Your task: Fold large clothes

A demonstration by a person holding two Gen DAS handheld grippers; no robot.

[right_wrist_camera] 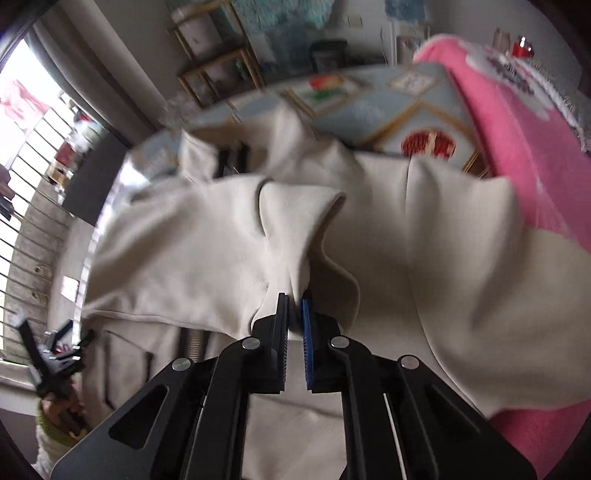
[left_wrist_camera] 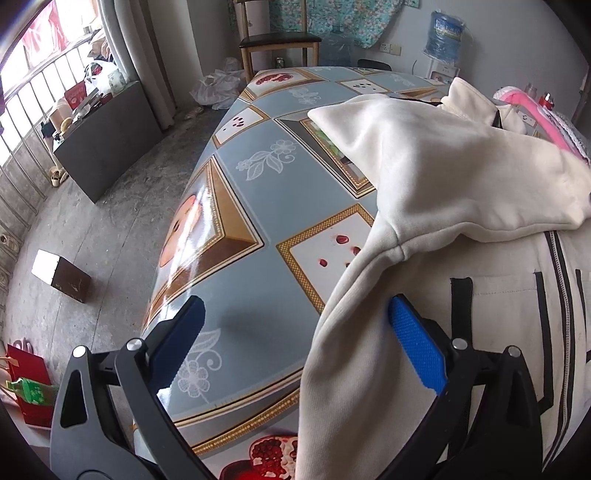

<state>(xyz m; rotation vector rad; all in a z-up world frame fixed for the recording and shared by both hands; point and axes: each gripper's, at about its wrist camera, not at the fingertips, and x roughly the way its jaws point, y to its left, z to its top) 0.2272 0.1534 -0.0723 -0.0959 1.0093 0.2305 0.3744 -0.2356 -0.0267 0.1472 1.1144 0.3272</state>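
Observation:
A cream zip-up jacket with black stripes lies on the patterned table, one sleeve folded across its body. My left gripper is open and empty, low over the jacket's left edge near the table's front. In the right wrist view the jacket fills the middle. My right gripper is shut on a bunched fold of the jacket's cream fabric and holds it lifted. My left gripper also shows small at the far left of that view.
A pink garment lies on the table right of the jacket. A wooden chair and a water jug stand beyond the far edge. A dark cabinet and a small box are on the floor at left.

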